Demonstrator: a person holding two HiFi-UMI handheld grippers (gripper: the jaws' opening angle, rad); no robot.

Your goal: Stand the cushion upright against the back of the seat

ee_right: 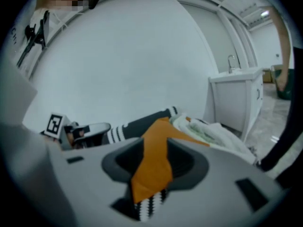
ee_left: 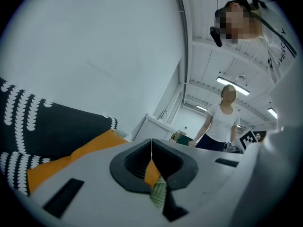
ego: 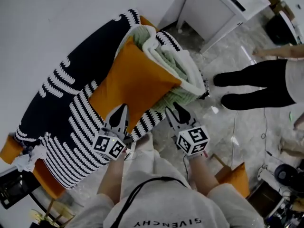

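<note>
Jaws of the left hand-held gripper point(ego: 125, 108) are clenched together with nothing seen between them, tips over the near edge of the cushion point(ego: 135, 84). Right hand-held gripper point(ego: 172, 107): released, jaws apart, orange fabric showing through the gap, pads not pressing it. Cushion is plain orange, square and smooth. It lies across the black-and-white patterned throw point(ego: 61, 113) covering the seat point(ego: 47, 179), far corner against a green-and-white blanket point(ego: 178, 63).

Pale lettered T-shirt point(ego: 166, 212); left gripper point(ego: 124, 107) and right gripper point(ego: 173, 108) bear marker cubes point(ego: 109, 146).
</note>
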